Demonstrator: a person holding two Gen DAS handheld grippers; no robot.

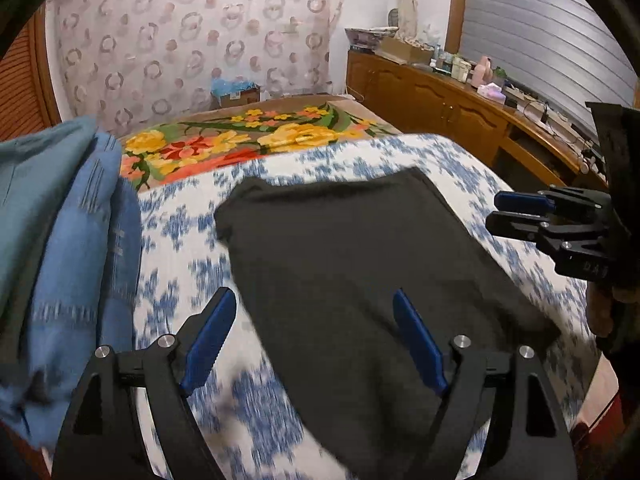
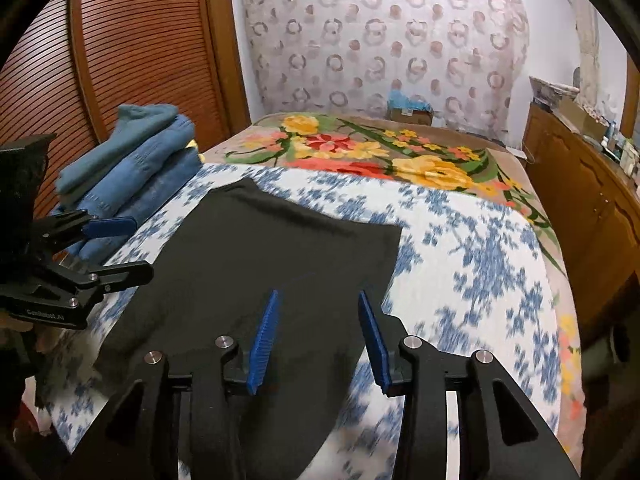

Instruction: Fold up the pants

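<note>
**Hovering grippers over dark pants on a bed**

Spread wide apart at the bottom of the left wrist view, the fingers of the left gripper (image 1: 314, 308) are seen with nothing between them. The right gripper (image 2: 318, 300), low in the right wrist view, is likewise parted and empty, though less widely. Both are held above the dark pants (image 1: 360, 256), which lie flat on the blue-and-white sheet (image 1: 460, 164). The near end of the pants is cut off by the bottom frame edge and the gripper bodies; waistband and leg ends cannot be told apart. The long axis is run from the bottom centre toward the upper middle, with a straight far edge. Much of the sheet is motion-blurred. At the left, a stack of folded blue garments (image 2: 132, 164) is placed beside the pants, its base partly hidden. Farther off, a floral blanket (image 2: 380, 152) is laid, and beyond it a cardboard box (image 2: 410, 114) holding something blue that is hard to make out.
</note>
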